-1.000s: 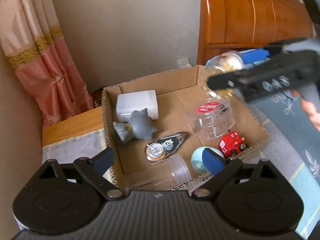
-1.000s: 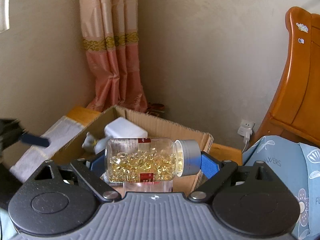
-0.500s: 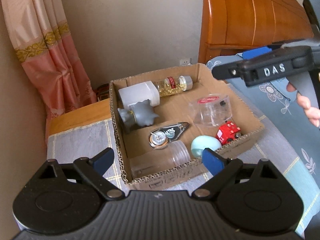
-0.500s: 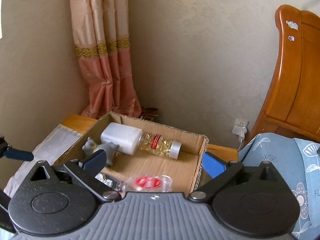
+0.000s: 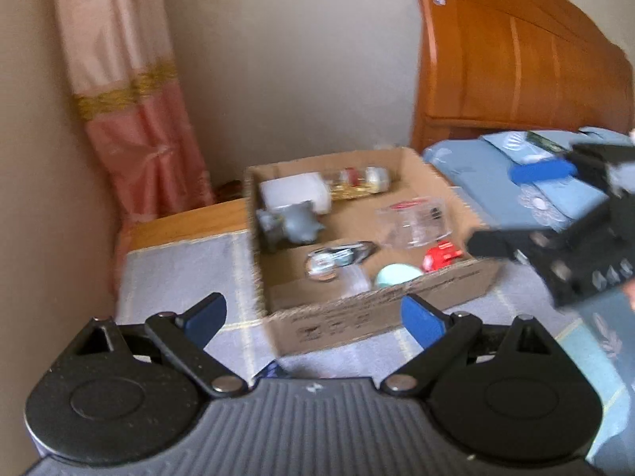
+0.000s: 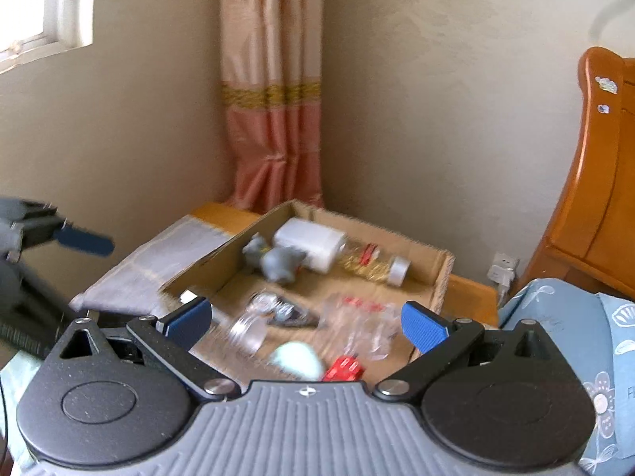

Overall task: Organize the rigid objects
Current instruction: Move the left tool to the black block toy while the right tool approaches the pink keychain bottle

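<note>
A cardboard box (image 5: 381, 317) (image 6: 432, 273) sits on a cloth-covered bed and holds the objects. At its back lie a capsule bottle (image 5: 359, 182) (image 6: 371, 263) and a white container (image 5: 295, 194) (image 6: 309, 244). A grey animal figure (image 5: 295, 222) (image 6: 276, 263), a tape dispenser (image 5: 339, 258), a clear tub (image 5: 414, 222), a red toy (image 5: 440, 254) (image 6: 345, 369) and a mint egg (image 5: 395, 275) (image 6: 295, 359) lie nearer. My left gripper (image 5: 313, 317) is open and empty, in front of the box. My right gripper (image 6: 305, 323) is open and empty too, and appears at the right in the left wrist view (image 5: 555, 214).
A wooden headboard (image 5: 516, 63) stands behind blue bedding (image 5: 516, 202). A pink curtain (image 5: 135, 111) hangs in the corner beside a wooden ledge (image 5: 186, 222). A wall socket (image 6: 502, 267) is behind the box. A window (image 6: 39, 8) is at the upper left.
The right gripper let the capsule bottle go; it now lies at the back of the box. Both grippers have drawn back from the box, which looks smaller and farther.
</note>
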{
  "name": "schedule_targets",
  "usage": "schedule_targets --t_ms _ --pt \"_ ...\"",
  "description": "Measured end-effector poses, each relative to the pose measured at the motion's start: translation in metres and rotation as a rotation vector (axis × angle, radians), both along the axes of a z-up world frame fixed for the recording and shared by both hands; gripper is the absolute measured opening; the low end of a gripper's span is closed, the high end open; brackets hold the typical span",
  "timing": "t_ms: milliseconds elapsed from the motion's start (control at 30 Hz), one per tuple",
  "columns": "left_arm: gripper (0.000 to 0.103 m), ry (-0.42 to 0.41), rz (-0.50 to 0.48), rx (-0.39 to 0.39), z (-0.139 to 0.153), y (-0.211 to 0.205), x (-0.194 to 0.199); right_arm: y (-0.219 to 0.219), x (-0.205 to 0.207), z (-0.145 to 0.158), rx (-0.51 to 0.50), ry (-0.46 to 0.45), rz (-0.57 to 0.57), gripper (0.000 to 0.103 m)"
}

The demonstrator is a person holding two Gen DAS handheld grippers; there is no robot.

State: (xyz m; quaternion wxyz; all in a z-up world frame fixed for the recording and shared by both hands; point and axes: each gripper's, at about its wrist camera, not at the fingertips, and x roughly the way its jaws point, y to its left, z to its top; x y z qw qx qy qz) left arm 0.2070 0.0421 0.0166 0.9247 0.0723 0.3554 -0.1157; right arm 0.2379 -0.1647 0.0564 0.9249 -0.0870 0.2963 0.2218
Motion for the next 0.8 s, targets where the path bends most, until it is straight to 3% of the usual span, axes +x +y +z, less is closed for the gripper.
schedule_targets --t_ms 67,233,400,633,800 --pt "0.097 -0.002 0.039 0.046 -0.008 0.004 -0.008 0.003 -0.013 -0.012 0.009 0.019 0.029 0.103" --pt "0.097 0.062 0.115 -0.030 -0.031 0.029 -0.023 0.024 -0.036 -0.053 -0.009 0.076 0.109 0.103" --pt "0.097 0.063 0.208 -0.006 -0.053 0.046 -0.039 0.054 -0.047 -0.087 -0.055 0.102 0.178 0.103" --pt "0.097 0.115 0.250 -0.008 -0.081 0.063 -0.052 0.089 -0.045 -0.105 -0.053 0.095 0.244 0.101" --pt "0.096 0.131 0.282 -0.009 -0.092 0.077 -0.057 0.113 -0.033 -0.117 -0.084 0.095 0.271 0.094"
